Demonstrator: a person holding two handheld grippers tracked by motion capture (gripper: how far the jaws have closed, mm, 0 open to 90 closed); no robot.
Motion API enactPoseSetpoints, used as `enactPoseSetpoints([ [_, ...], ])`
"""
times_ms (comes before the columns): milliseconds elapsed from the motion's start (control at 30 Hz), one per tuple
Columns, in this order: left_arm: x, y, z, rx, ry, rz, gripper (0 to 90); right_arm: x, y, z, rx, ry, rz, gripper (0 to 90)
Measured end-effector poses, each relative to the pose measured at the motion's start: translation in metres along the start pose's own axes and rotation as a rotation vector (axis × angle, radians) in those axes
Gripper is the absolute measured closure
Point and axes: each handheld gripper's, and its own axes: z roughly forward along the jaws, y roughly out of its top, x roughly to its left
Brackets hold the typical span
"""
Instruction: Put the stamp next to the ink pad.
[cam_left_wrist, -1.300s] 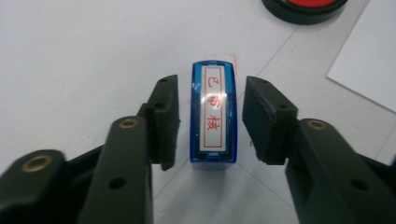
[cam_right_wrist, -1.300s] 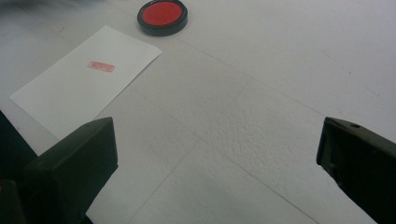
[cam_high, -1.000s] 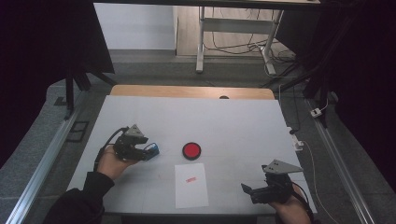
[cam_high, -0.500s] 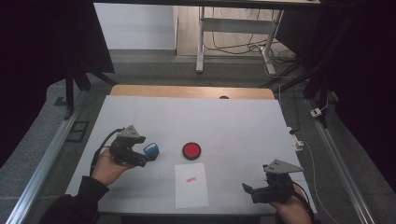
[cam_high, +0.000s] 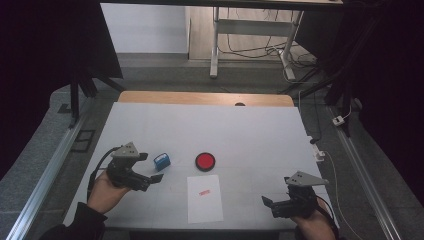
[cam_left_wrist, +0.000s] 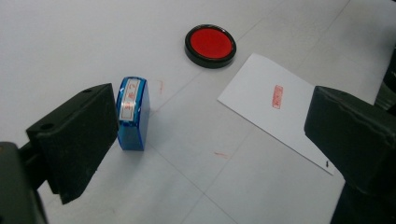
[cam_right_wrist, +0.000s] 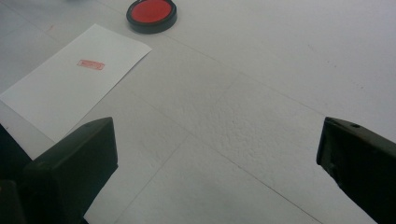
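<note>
A person stands at a white surface (cam_high: 250, 130) with a hand-held gripper in each hand. The left hand-held gripper (cam_high: 152, 172) sits near the left edge, its jaws having just been opening and now standing wide, with nothing pressed between them. A small blue stamp (cam_high: 161, 161) stands on the surface just beyond that gripper; in the left gripper view the stamp (cam_left_wrist: 132, 113) stands close beside the left-hand jaw, whether touching it I cannot tell. Near the stamp, toward the middle, lies a round red ink pad (cam_high: 205, 161) in a black case. In front of the pad lies a white sheet of paper (cam_high: 205, 199) bearing a small red stamped mark (cam_high: 204, 192). The right hand-held gripper (cam_high: 270, 206) rests near the front right corner, well apart from the paper, its jaws wide and empty.
</note>
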Motion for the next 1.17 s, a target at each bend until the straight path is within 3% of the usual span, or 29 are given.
enactPoseSetpoints([
  [367,-0.005,-0.020,-0.019,-0.014,0.029,-0.041,1.8,0.000,0.000,0.000,0.000,0.001,0.003,0.0],
  [767,-0.009,-0.058,-0.039,0.007,0.084,-0.095,0.0,0.000,0.000,0.000,0.004,-0.004,0.004,0.0],
  [900,-0.010,-0.068,-0.043,0.033,0.106,-0.110,0.0,0.000,0.000,0.000,0.004,-0.005,0.006,0.0],
  [1000,-0.011,-0.074,-0.042,0.078,0.138,-0.111,0.0,0.000,0.000,0.001,0.004,-0.006,0.006,0.0],
  [1167,-0.008,-0.075,-0.045,0.055,0.126,-0.139,0.1,0.001,0.000,0.001,0.010,-0.011,0.001,0.0],
])
